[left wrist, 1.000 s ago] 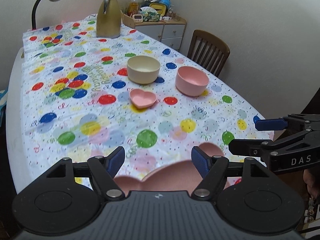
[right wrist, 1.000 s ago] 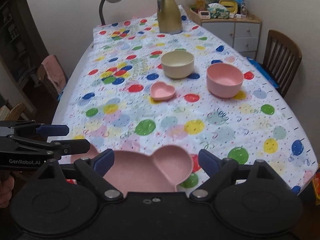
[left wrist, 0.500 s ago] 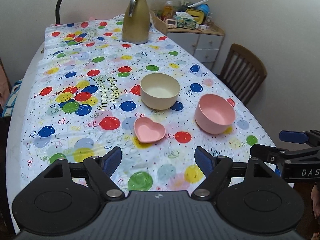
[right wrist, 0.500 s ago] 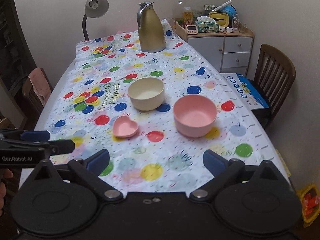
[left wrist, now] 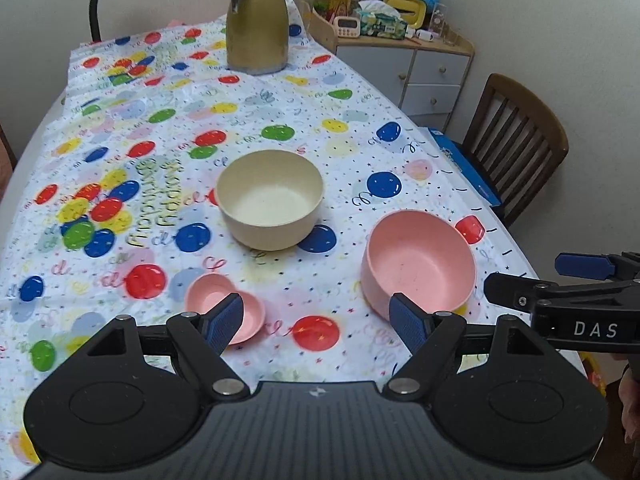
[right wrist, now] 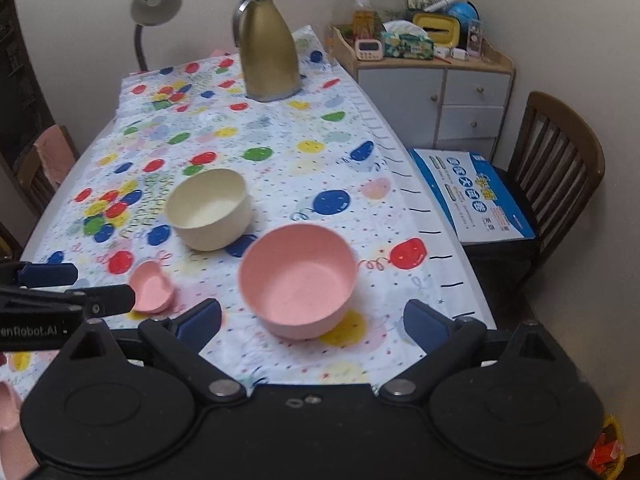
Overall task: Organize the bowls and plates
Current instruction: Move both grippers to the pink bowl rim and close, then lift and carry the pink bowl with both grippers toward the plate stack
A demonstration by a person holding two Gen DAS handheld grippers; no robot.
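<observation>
**A:** The pink bowl sits near the table's right edge, with the right gripper spread wide and empty just short of it. How would you grab it?

**B:** I'd pinch one wall, not straddle the rim (too wide). The left gripper, also spread and empty, suits the heart dish to its left. The cream bowl sits farther back.

Both grippers have been carried forward over the table. The left gripper is now placed nearer the heart-shaped dish, and the right gripper is brought nearer the pink bowl. The pink divided plate at the near edge is now left behind.
</observation>
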